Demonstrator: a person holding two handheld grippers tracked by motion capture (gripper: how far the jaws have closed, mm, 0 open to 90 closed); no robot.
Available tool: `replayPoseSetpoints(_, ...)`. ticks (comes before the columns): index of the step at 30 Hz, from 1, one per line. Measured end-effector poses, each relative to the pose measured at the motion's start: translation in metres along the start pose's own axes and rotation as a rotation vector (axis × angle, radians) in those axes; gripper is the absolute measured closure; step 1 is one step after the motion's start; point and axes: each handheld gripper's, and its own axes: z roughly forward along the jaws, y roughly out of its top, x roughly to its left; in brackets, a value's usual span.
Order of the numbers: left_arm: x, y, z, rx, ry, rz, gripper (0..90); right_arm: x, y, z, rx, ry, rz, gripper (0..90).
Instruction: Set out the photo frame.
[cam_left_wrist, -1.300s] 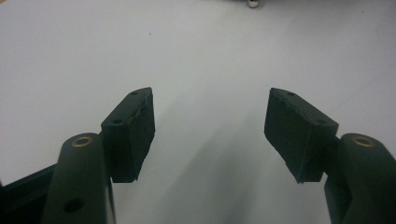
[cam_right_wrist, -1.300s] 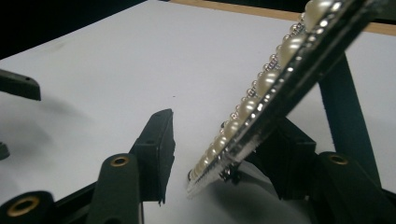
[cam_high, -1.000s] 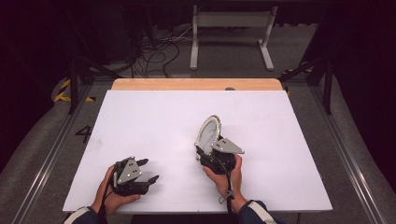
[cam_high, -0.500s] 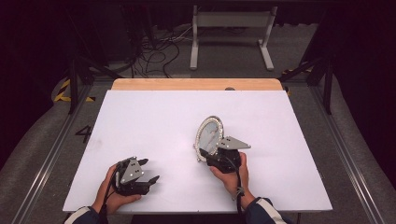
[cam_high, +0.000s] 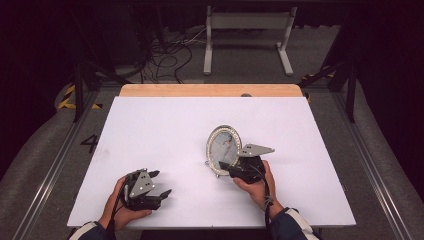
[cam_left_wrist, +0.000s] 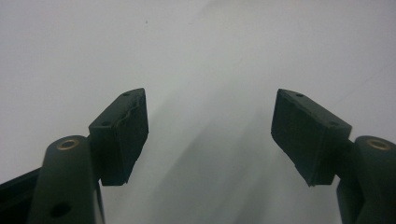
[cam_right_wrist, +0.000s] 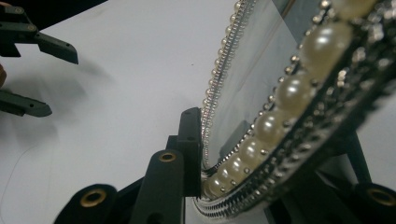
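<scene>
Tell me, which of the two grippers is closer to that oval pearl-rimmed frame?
The right gripper: its jaws are at the lower rim of the frame, one pad against the beaded edge. The left gripper rests apart, nearer the table's front edge, jaws open.

1. The left gripper (cam_high: 159, 184) is built of black parts, with a grey three-cornered plate on top.
2. Its black jaws end in thick rectangular pads (cam_left_wrist: 125, 130); brass-ringed holes are set at the 8 and 4 o'clock corners of the left gripper view.
3. The right gripper (cam_high: 226, 167) carries the same grey plate, and a dark cable is trailed along the wrist.
4. Dark sleeves with light trim are worn.
</scene>
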Motion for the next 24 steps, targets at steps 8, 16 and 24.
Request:
replayPoseSetpoints(8, 0.000, 0.001, 0.001, 0.000, -0.005, -0.003, 26.9, -0.001, -0.001, -0.001, -0.020, -0.001, 0.007, 70.1)
replayPoseSetpoints(16, 0.012, 0.013, 0.008, -0.048, -0.011, -0.054, 21.6, 0.002, -0.008, -0.006, -0.074, -0.046, 0.020, 60.3)
replayPoseSetpoints(24, 0.028, 0.043, 0.031, -0.107, -0.070, -0.079, 18.8, 0.007, -0.014, -0.004, -0.088, -0.043, 0.012, 65.2)
